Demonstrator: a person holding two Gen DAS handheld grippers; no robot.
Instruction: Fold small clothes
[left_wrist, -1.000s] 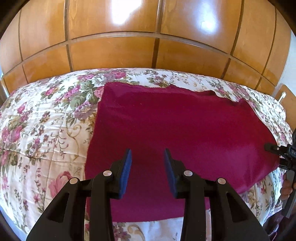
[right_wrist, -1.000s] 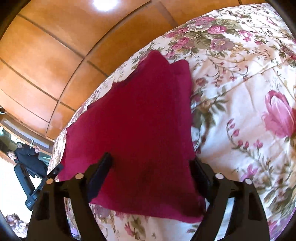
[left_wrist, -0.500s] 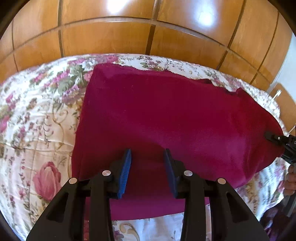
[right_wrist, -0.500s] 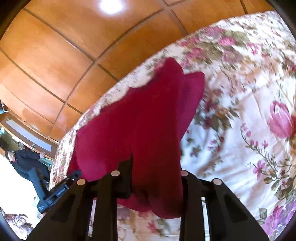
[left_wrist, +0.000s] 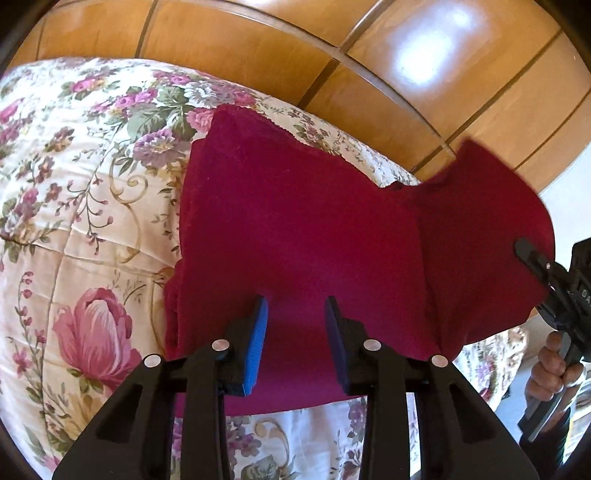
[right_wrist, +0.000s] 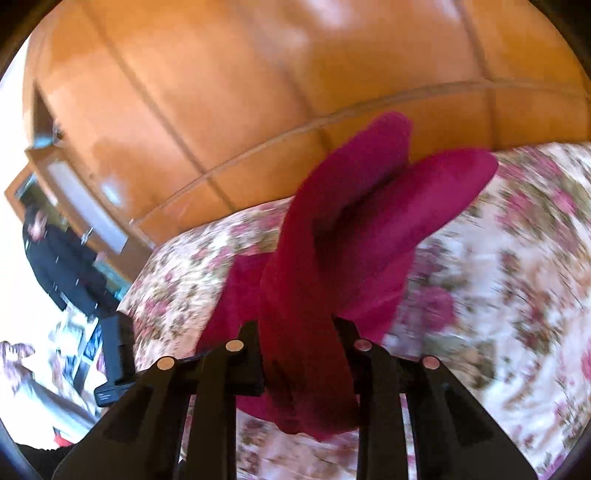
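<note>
Dark red cloth (left_wrist: 295, 229) spread over the flowered bedspread (left_wrist: 74, 192) of a bed, reaching from near the headboard edge to the near edge. Left claw (left_wrist: 295, 339) low over the cloth's near part, jaws narrowing, blue pads (left_wrist: 256, 343) partly apart with red fabric seen in the gap below them; no pinch visible there, pads not pressing on anything. Right end of the cloth lifted off the bed, raised into a loose fold that stands against the wooden headboard panels (left_wrist: 406, 74). Right claw (right_wrist: 299, 354) clamped on that lifted end, jaws nearly together with a bunched strip of red fabric squeezed between them, more of it hanging below the fingers and two lobes standing up beyond them. Same claw visible from the left wrist view at the far right (left_wrist: 532, 262), gripping the raised edge, with a hand (left_wrist: 550, 369) wrapped around its handle. Right wrist view blurred. A person in dark clothing (right_wrist: 62, 266) reflected or standing at far left, cannot tell which.
</note>
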